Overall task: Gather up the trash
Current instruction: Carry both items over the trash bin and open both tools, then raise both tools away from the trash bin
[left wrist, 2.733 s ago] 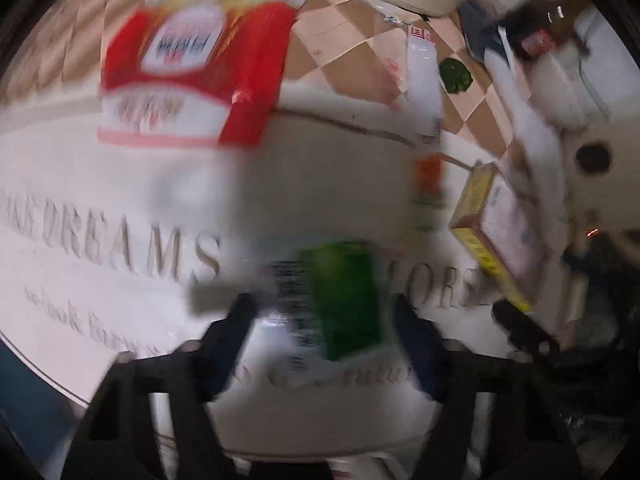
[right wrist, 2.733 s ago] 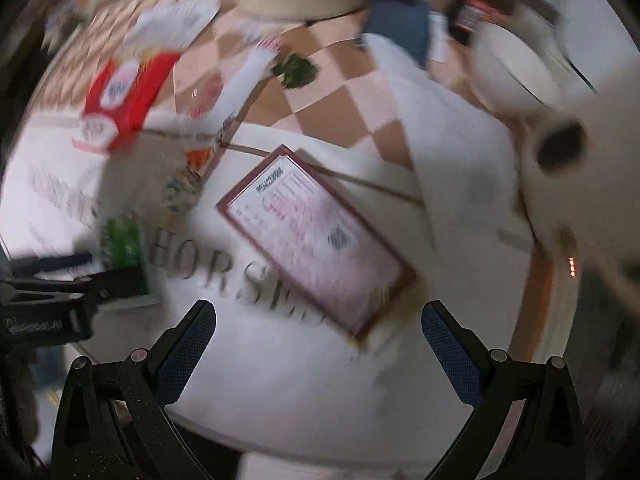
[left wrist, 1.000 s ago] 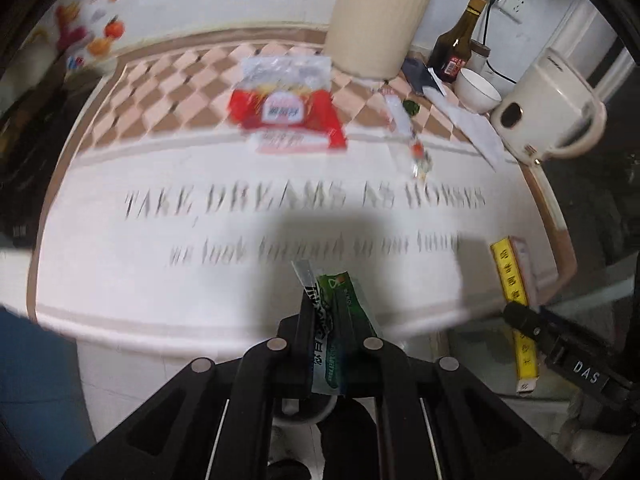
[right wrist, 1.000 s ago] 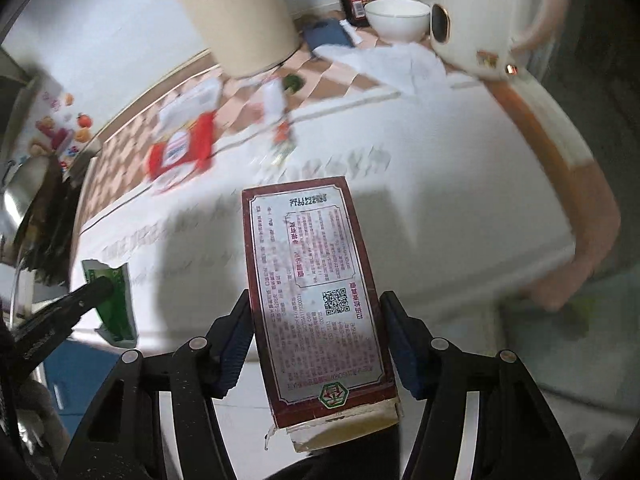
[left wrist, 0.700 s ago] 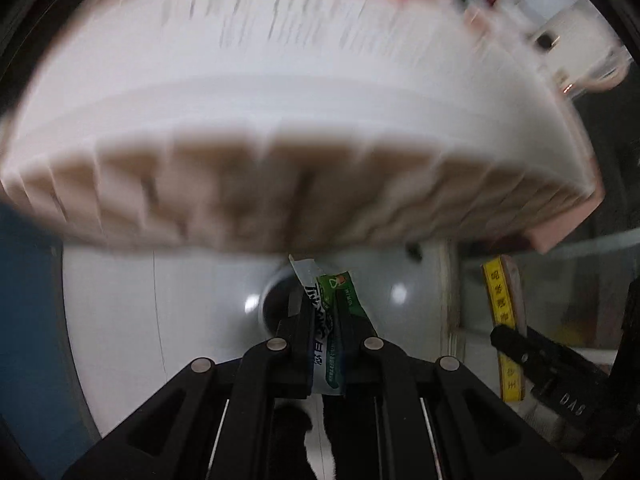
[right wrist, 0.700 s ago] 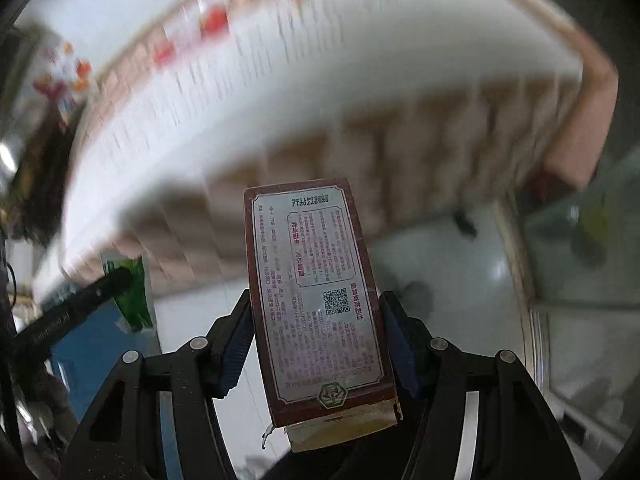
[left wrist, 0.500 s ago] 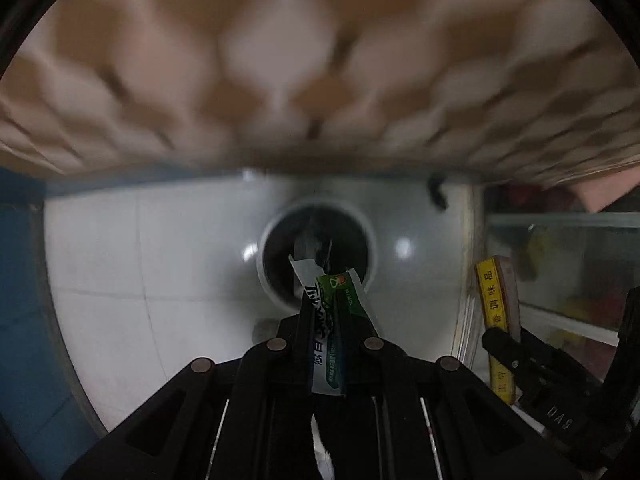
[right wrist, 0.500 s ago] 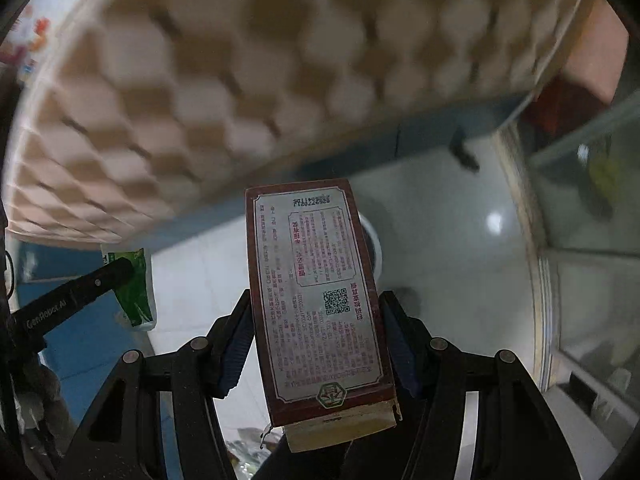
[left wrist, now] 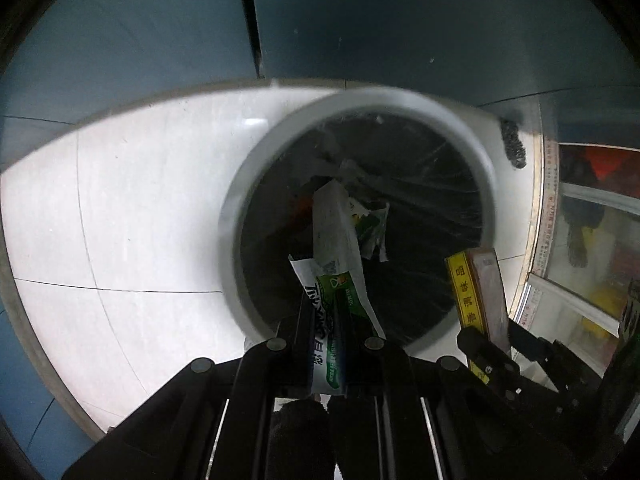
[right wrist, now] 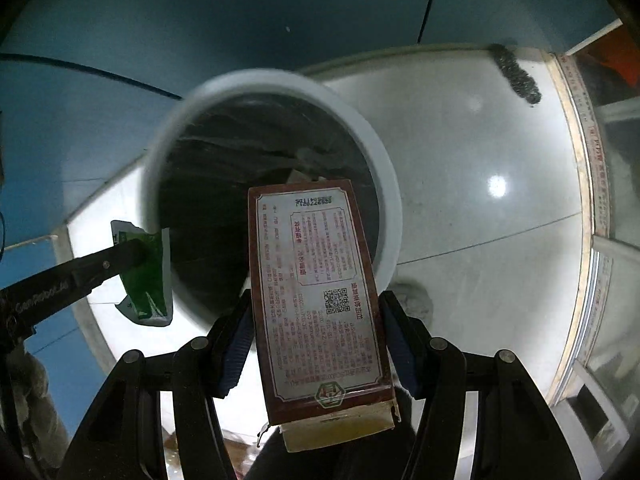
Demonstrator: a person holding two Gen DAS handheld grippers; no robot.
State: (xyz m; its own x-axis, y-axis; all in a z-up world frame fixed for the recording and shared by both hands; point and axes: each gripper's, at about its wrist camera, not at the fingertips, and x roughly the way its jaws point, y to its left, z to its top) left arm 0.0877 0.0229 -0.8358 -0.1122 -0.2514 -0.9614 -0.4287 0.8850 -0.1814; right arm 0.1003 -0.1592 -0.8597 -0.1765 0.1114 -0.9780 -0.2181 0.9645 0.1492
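My left gripper [left wrist: 326, 322] is shut on a green and white wrapper [left wrist: 334, 304] and holds it over the near rim of a round white trash bin [left wrist: 256, 168] lined with a black bag. Paper and wrappers [left wrist: 340, 220] lie inside the bin. My right gripper [right wrist: 318, 322] is shut on a flat dark red box [right wrist: 316, 296] with a printed label, held over the bin [right wrist: 372, 152]. The box also shows edge-on at the right of the left wrist view [left wrist: 478, 292]. The left gripper with the wrapper [right wrist: 146, 276] shows at the left of the right wrist view.
The bin stands on a white tiled floor [left wrist: 120, 208] against dark blue cabinet fronts [left wrist: 360, 20]. A dark scrubber-like object [right wrist: 516, 74] lies on the floor at the back right. A glass-fronted unit [left wrist: 588, 240] stands to the right.
Both grippers have dropped from the tabletop toward the floor. The bin now fills both views, much closer than half a second ago. Each gripper keeps its hold.
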